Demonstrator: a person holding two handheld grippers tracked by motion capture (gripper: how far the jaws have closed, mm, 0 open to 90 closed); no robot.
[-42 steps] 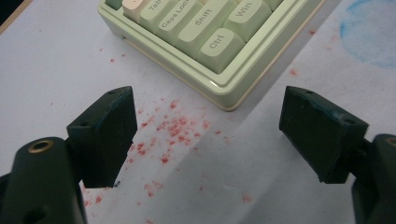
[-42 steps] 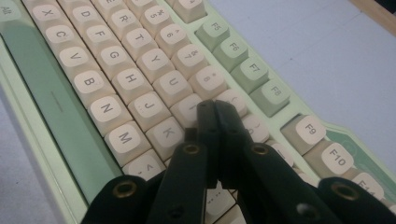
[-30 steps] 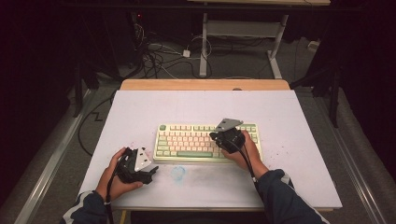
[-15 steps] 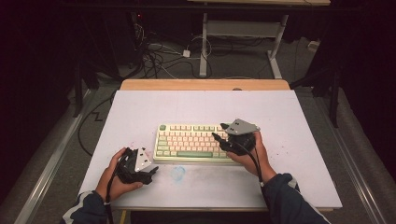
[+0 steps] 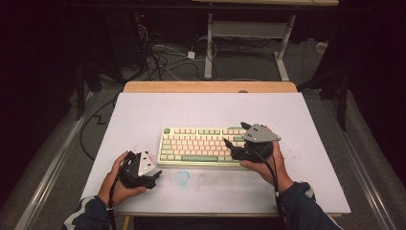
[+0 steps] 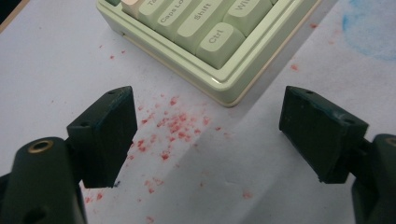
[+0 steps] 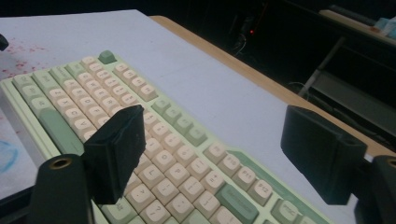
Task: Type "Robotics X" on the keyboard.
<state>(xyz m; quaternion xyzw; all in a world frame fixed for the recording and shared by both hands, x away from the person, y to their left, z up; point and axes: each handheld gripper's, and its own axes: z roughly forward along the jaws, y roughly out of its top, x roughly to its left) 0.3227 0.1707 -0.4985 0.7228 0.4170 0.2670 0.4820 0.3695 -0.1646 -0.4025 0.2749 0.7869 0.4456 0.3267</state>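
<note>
A pale green keyboard [image 5: 201, 146] with cream keys lies in the middle of the white table [image 5: 206, 110]. My left gripper [image 5: 155, 173] rests on the table just off the keyboard's front left corner [image 6: 224, 88], jaws open and nothing between them. In the left gripper view the Ctrl key [image 6: 215, 37] is right ahead. My right gripper [image 5: 231, 147] hovers over the keyboard's right end, open, with rows of keys [image 7: 163, 158] beneath its jaws.
Red specks [image 6: 173, 126] and a blue smudge [image 5: 182, 177] mark the table near the left gripper. A wooden strip [image 5: 210, 86] borders the far edge. Cables [image 5: 163, 55] and a desk frame [image 5: 249, 28] lie on the floor beyond.
My right gripper has drifted to the right along the keyboard's right end. The left gripper has stayed put.
</note>
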